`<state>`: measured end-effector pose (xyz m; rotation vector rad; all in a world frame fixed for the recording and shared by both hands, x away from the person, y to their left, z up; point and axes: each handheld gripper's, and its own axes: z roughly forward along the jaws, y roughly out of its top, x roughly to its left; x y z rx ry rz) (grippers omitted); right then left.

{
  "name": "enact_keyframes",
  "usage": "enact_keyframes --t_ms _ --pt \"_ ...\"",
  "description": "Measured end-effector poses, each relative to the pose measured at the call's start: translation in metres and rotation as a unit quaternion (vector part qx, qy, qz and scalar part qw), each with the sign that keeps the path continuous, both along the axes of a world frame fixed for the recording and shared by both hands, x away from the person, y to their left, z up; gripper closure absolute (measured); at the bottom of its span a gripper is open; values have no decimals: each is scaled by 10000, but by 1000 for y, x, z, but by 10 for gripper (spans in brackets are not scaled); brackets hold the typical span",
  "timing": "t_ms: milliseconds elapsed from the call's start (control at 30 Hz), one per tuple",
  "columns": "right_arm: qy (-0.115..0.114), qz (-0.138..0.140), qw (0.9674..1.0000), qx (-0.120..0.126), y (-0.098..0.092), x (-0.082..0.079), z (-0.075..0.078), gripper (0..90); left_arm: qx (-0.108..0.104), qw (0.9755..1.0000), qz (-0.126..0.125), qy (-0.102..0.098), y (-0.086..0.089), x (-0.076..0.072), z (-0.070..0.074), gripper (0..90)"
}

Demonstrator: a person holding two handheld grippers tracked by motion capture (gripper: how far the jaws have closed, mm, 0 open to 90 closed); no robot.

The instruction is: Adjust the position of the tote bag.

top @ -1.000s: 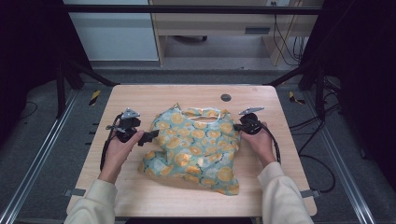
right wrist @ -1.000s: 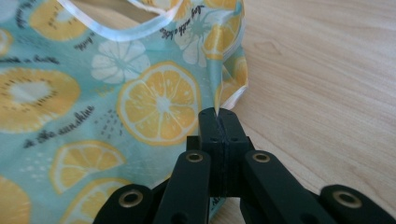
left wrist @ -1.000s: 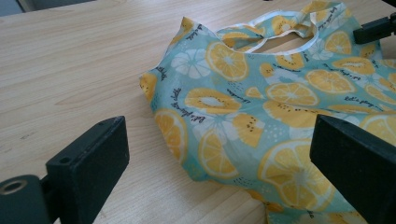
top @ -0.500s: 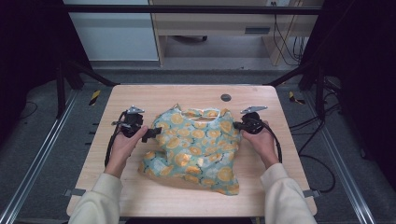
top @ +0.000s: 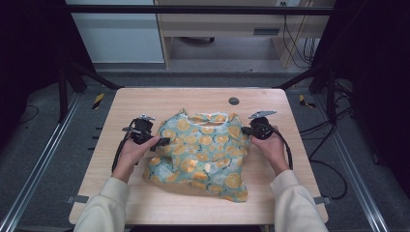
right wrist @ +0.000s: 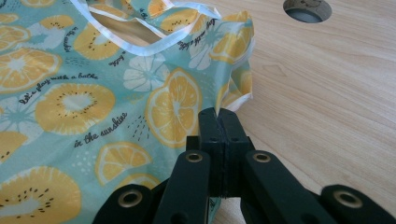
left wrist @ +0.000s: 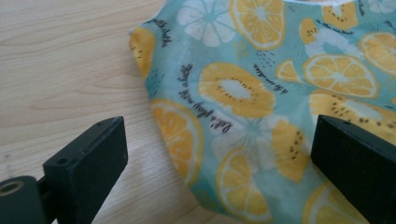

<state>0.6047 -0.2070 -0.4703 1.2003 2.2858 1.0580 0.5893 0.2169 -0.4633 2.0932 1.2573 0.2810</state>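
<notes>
A person sits at a light wooden surface (top: 145, 193), both forearms in cream sleeves reaching forward from the near edge. A crumpled teal garment printed with orange and kiwi slices (top: 203, 150) lies in the middle of the surface, its white-trimmed neck opening toward the far side. The left hand (top: 133, 152) holds the left gripper (top: 163, 141) at the garment's left edge, wrist slightly bent inward; in the left gripper view its black jaws stand wide apart, one over bare wood and the other over the printed cloth (left wrist: 261, 107), closed on nothing. The right hand (top: 268, 145) holds the right gripper (top: 244, 130) at the garment's upper right corner; in the right gripper view its jaws (right wrist: 218, 122) are pressed together, clamped on the fabric's edge just below the white trim. A round dark hole (top: 234, 101) sits in the surface beyond the garment. A black cable (top: 289, 152) loops beside the right wrist.
</notes>
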Motion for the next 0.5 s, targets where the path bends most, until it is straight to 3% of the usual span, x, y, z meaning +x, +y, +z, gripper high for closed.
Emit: enact_keyframes --t_ms 100,233,367,500 --pt "-16 34 10000 -25 1 0 0 900 318 9995 52 -30 -6 1 -6 53" --pt "-29 44 10000 -21 1 -1 0 900 531 9985 97 -39 -10 3 -11 59" --pt "-37 59 10000 -9 1 -1 1 900 561 9984 68 10 -13 3 -17 99" --pt "-47 80 10000 -11 1 -2 1 900 725 9974 -40 42 -18 2 -19 175"
